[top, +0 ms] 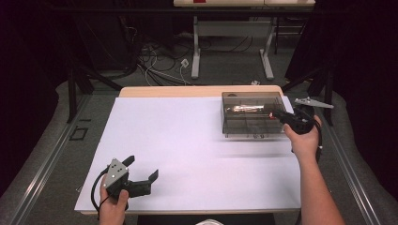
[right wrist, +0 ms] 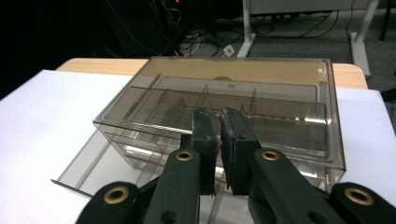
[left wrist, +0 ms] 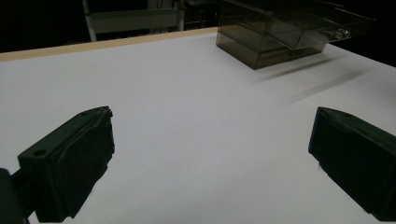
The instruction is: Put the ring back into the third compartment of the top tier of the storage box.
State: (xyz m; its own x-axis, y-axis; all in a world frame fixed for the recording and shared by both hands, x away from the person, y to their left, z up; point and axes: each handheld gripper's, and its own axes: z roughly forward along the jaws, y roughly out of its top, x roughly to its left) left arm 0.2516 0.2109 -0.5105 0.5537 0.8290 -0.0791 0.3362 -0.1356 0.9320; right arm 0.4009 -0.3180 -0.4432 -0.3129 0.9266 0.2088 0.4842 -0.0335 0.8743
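Right gripper (right wrist: 219, 123) at smoky drawer box (top: 252, 114)
Box's long axis runs left-right, upper right of frame; jaws nearly closed, grip unclear; left gripper (top: 142, 169) wide open, empty.

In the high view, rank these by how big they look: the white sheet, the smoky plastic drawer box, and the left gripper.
1. White sheet, by far the largest.
2. Smoky plastic drawer box.
3. Left gripper, though it sits nearer the camera, which enlarges it.

A white sheet (top: 187, 140) covers a pale wooden table (top: 197, 91) standing on grey carpet (top: 47, 154), with tangled cables (top: 155, 61) and a white power strip (top: 185, 62) lying beyond it beside a second table's 2 grey metal legs (top: 195, 51), all ringed by black curtains (top: 28, 70).
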